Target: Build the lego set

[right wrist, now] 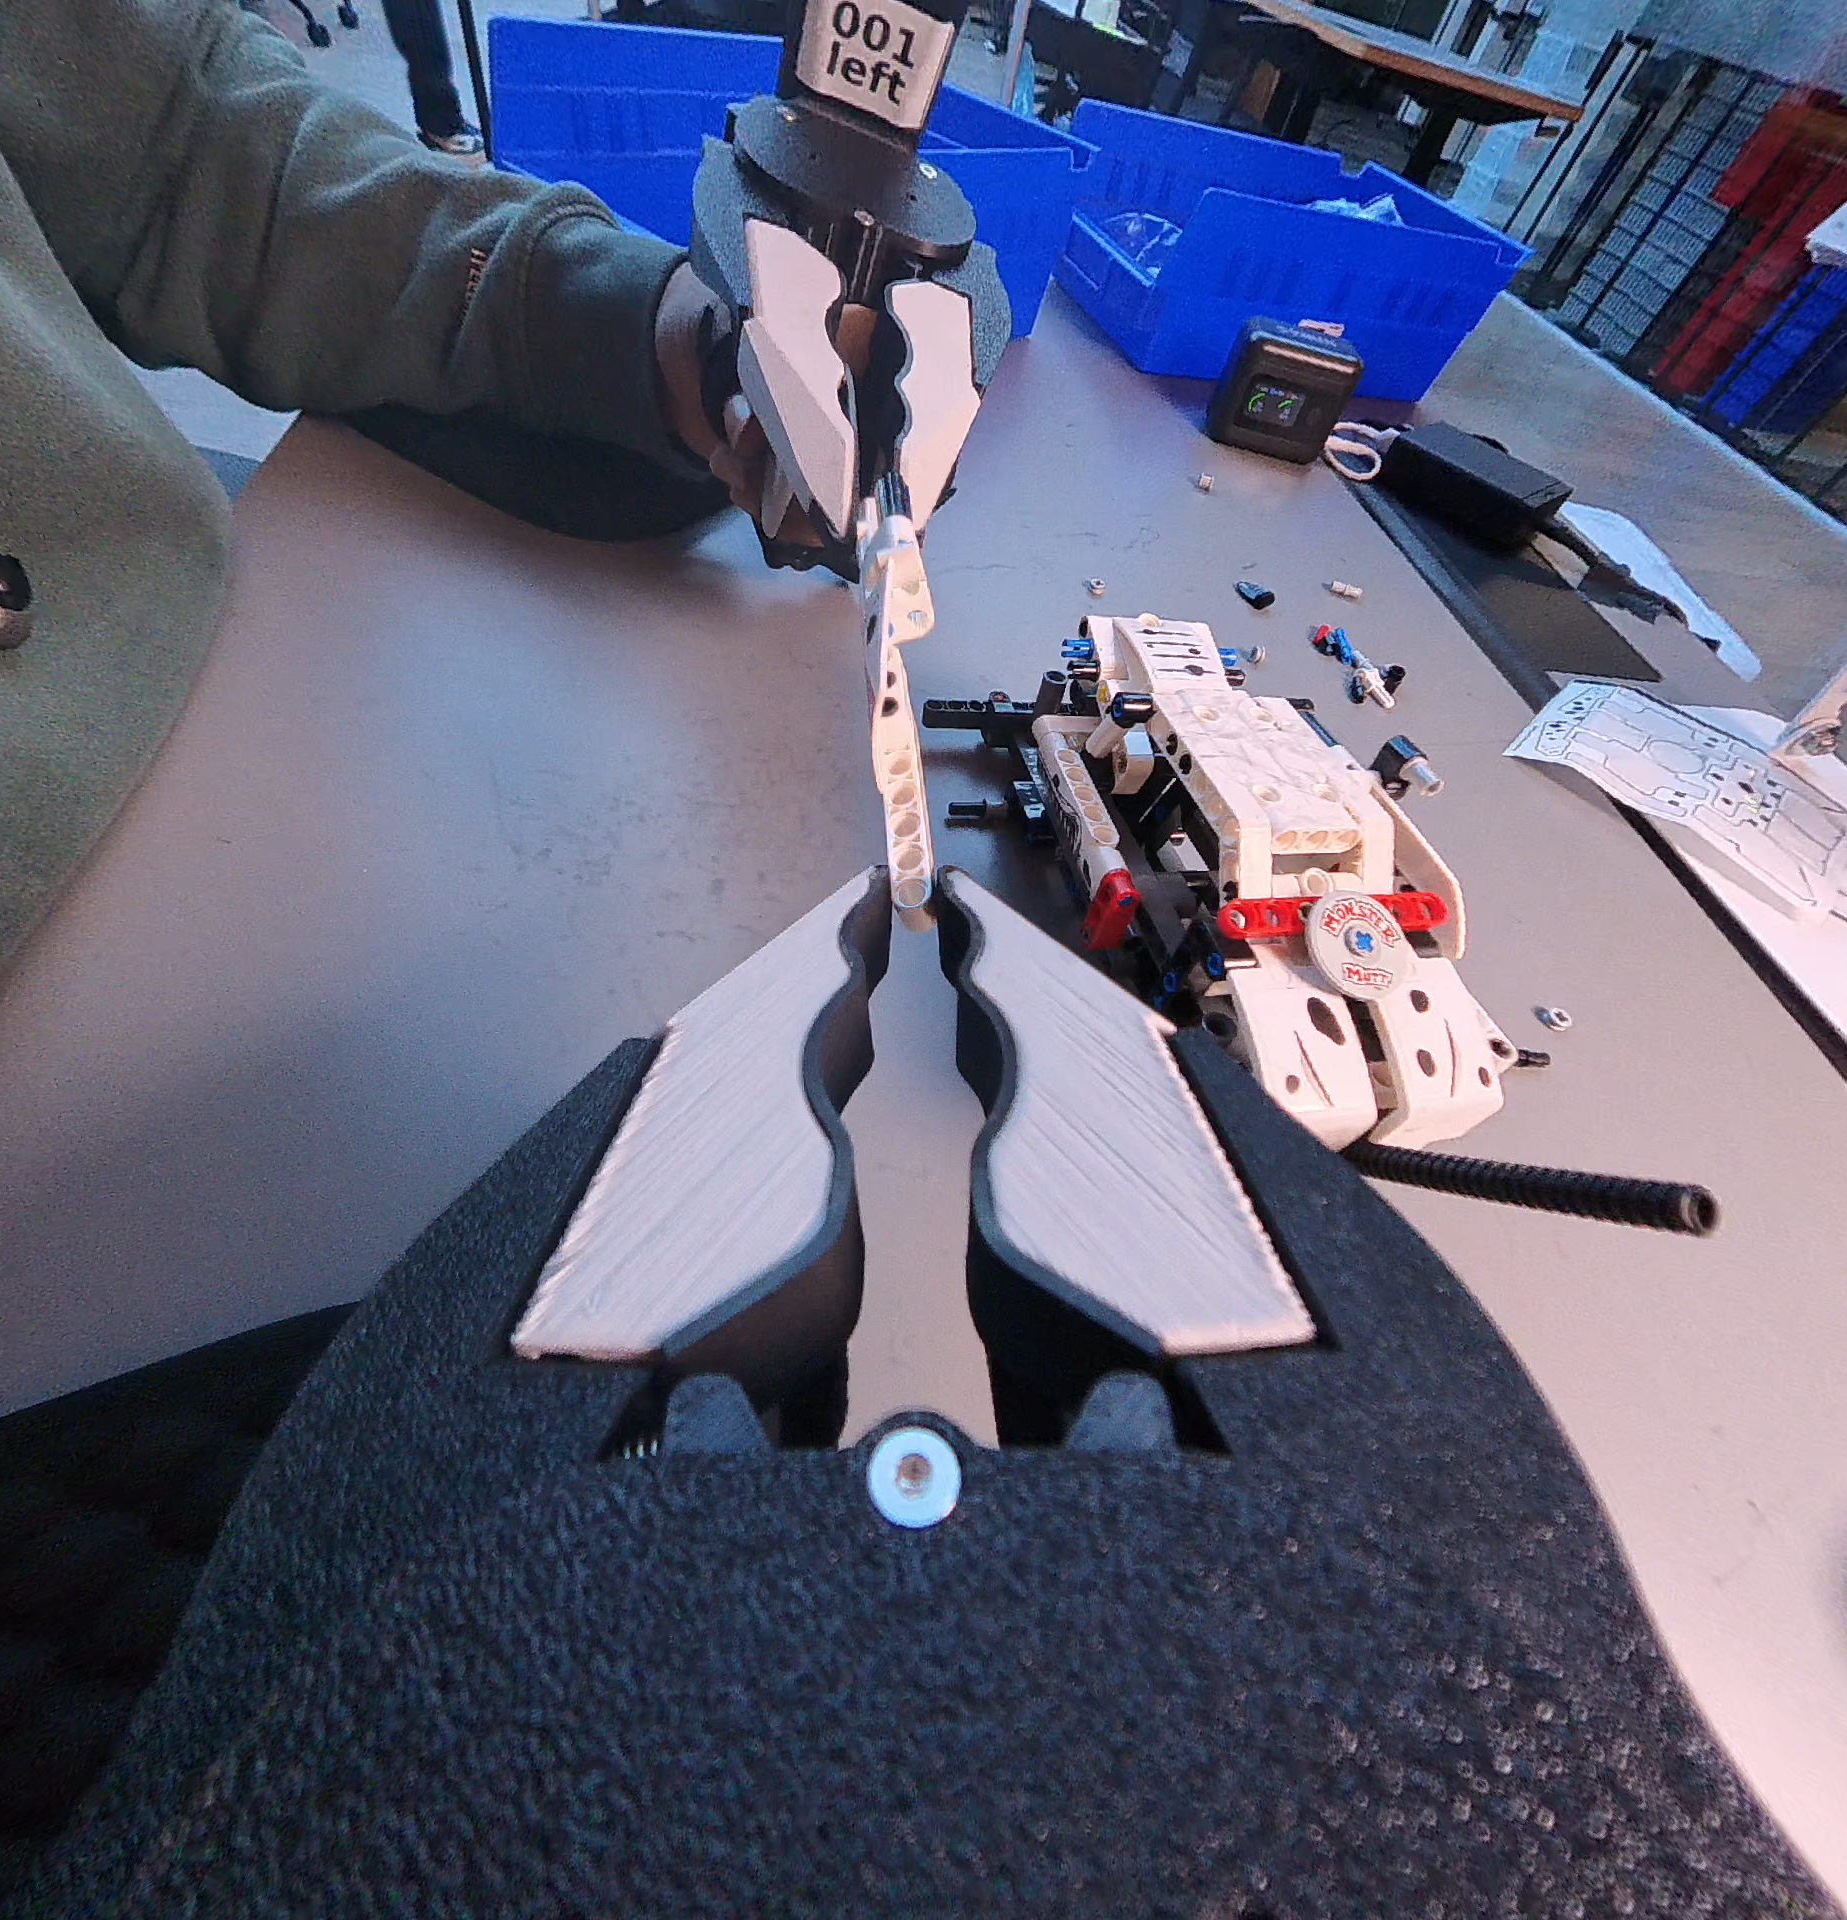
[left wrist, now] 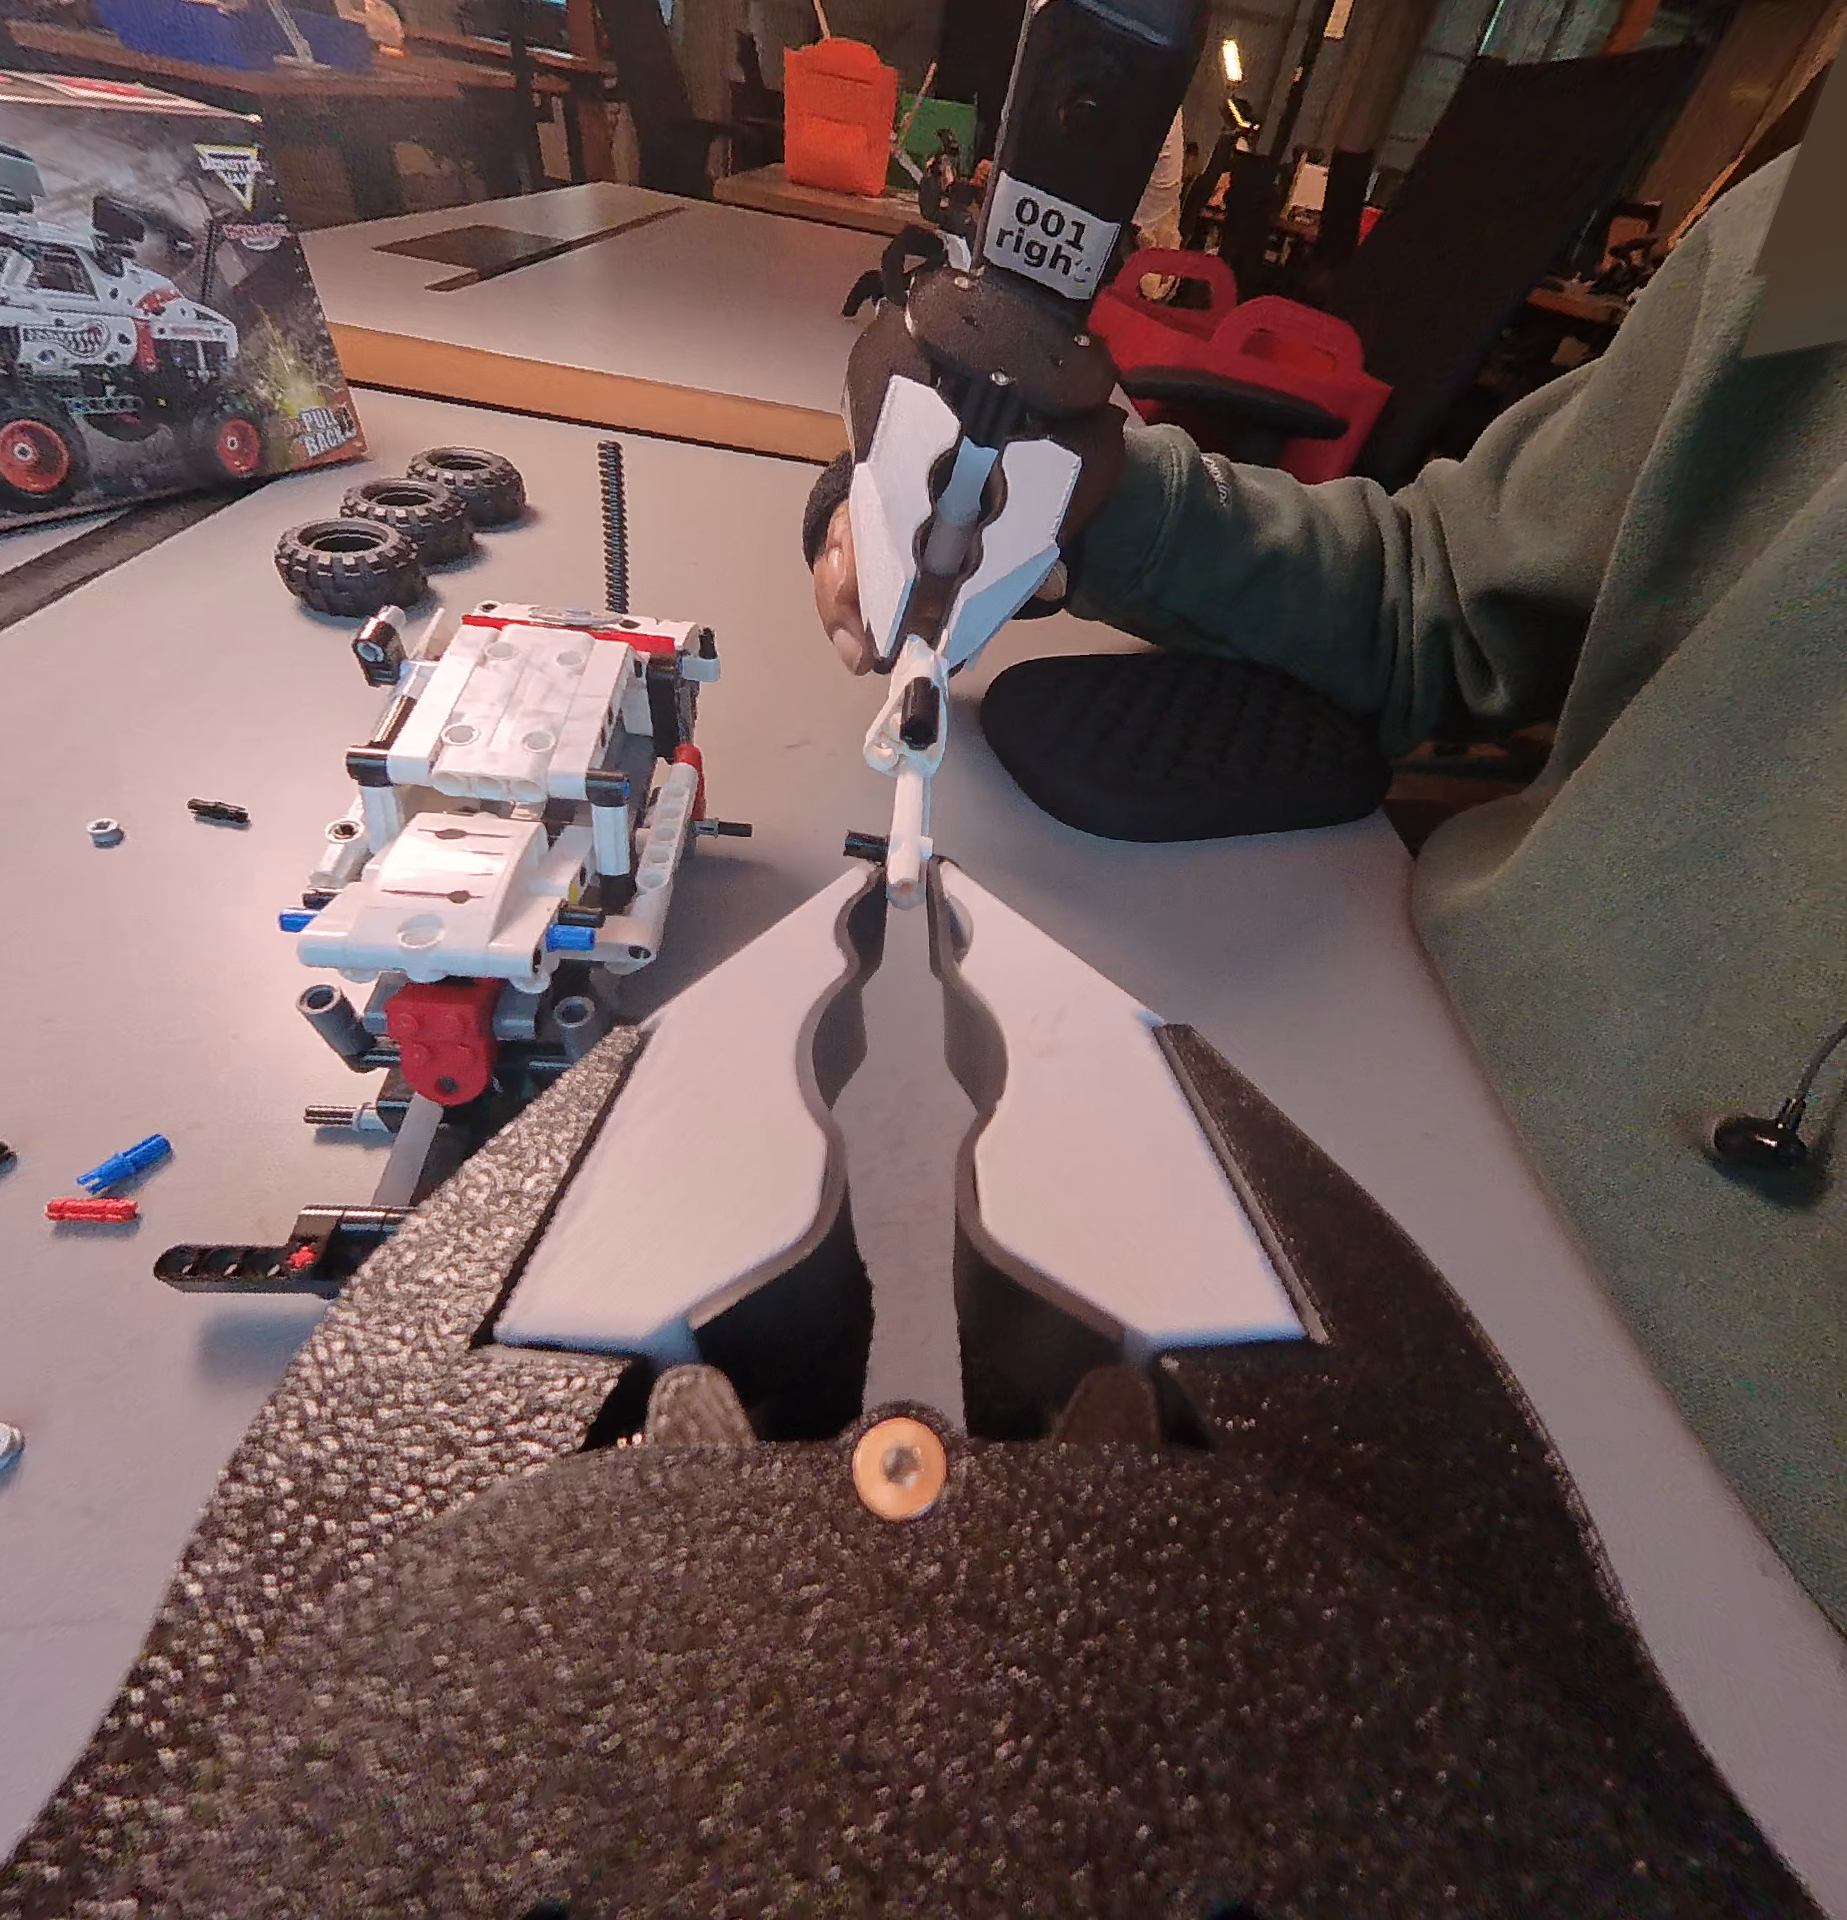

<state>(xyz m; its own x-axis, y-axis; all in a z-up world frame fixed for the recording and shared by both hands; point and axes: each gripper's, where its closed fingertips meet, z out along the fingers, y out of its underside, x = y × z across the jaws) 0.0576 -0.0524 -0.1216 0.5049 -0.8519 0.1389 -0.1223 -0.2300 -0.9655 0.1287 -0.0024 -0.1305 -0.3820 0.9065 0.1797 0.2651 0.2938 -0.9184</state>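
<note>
A long white lego beam (left wrist: 911,800) with a black pin hangs in the air between both grippers; it also shows in the right wrist view (right wrist: 898,748). My left gripper (left wrist: 906,878) is shut on one end. My right gripper (right wrist: 914,888) is shut on the other end. Each shows in the other's view, the right gripper (left wrist: 924,644) and the left gripper (right wrist: 883,520). The part-built white truck body (left wrist: 503,800) lies on the grey table left of the beam, and to the right in the right wrist view (right wrist: 1262,821).
Three black tyres (left wrist: 399,520), a ribbed black hose (left wrist: 614,520) and the set's box (left wrist: 119,312) lie behind the truck. Loose blue (left wrist: 124,1162) and red pins (left wrist: 90,1208) and a black beam (left wrist: 264,1257) lie at left. Blue bins (right wrist: 1262,260), a black device (right wrist: 1283,390) and a paper sheet (right wrist: 1677,779) sit at right. My hands' fingertips stand some 10 cm from each other.
</note>
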